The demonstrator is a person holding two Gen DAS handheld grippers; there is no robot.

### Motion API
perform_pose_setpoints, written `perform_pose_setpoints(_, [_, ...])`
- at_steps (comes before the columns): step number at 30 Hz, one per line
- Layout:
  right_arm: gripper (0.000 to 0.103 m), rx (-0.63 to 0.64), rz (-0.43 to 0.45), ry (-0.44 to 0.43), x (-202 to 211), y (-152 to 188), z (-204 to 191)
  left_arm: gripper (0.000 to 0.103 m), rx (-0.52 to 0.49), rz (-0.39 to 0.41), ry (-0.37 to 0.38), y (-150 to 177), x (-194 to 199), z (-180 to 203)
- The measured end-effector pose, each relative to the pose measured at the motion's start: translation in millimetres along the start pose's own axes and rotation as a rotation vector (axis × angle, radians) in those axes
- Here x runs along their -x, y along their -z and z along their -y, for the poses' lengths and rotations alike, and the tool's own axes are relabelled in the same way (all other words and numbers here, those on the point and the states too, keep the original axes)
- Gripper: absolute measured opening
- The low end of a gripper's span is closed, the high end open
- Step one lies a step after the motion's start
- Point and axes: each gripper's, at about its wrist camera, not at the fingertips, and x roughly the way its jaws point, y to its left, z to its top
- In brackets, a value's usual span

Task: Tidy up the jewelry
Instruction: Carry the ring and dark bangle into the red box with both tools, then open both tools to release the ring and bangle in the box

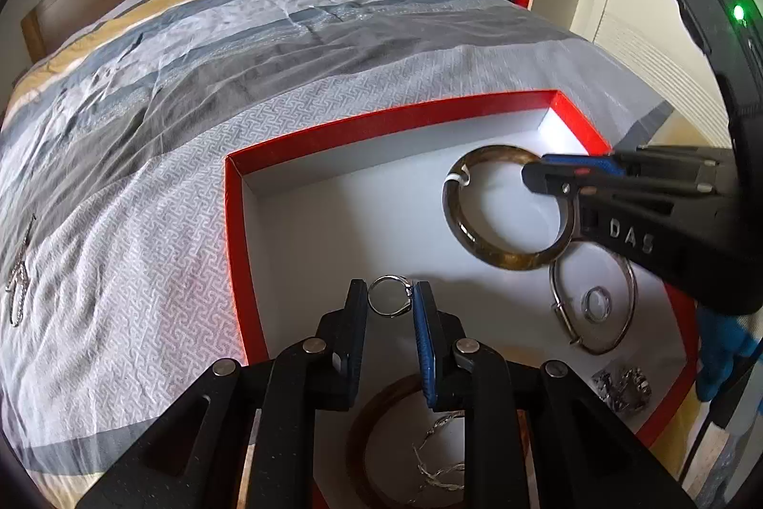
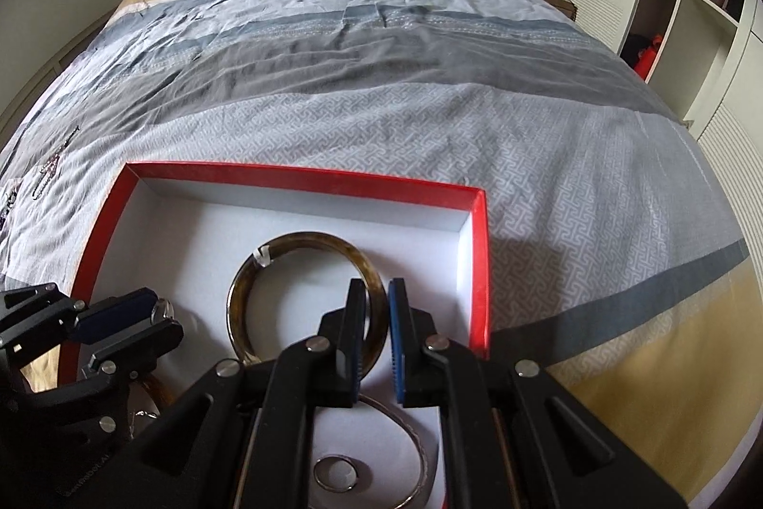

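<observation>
A red box [image 1: 381,122] with a white inside lies on the bed. My left gripper [image 1: 389,288] is over its near part, shut on a small silver ring [image 1: 407,292], which stands upright between the pads. My right gripper [image 1: 534,170] comes in from the right, shut on the rim of a brown bangle [image 1: 505,261] inside the box. In the right wrist view the bangle [image 2: 295,242] runs between the right gripper's [image 2: 376,285] pads, inside the box [image 2: 305,175]. The left gripper [image 2: 164,311] with the ring [image 2: 159,307] shows at the left.
A silver bangle [image 1: 629,308] with a small ring [image 1: 596,301] inside it lies in the box. So do a chain heap [image 1: 624,389] and a wooden bangle [image 1: 367,413] around another chain [image 1: 438,451]. A necklace [image 1: 19,280] [image 2: 52,170] lies on the bedspread left of the box. Wardrobes stand at the right.
</observation>
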Motion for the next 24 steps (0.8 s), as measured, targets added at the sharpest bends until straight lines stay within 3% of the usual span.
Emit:
perform_pose_setpoints(5, [0.01, -0.028, 0.008, -0.015, 7, -1, 5, 0.024, 0.009, -0.005, 0.017, 1, 3, -3])
perform_pose_setpoints(7, [0.01, -0.03, 0.016, -0.02, 13, 1, 6, 0.032, 0.011, -0.005, 0.023, 1, 5, -2])
perform_pose_setpoints(12, [0.012, -0.073, 0.059, -0.026, 40, 4, 14, 0.041, 0.028, -0.008, 0.052, 2, 16, -4])
perform_pose_setpoints(17, [0.013, -0.112, 0.098, -0.023, 72, 7, 20, 0.046, 0.028, 0.023, 0.054, 5, 48, -5])
perform_pose_setpoints(20, [0.024, -0.128, 0.115, -0.016, 92, 13, 18, 0.054, 0.04, 0.053, 0.032, 9, 75, -6])
perform_pose_setpoints(24, [0.026, -0.139, 0.133, -0.022, 120, 27, 9, 0.059, 0.065, 0.079, -0.011, 19, 112, -11])
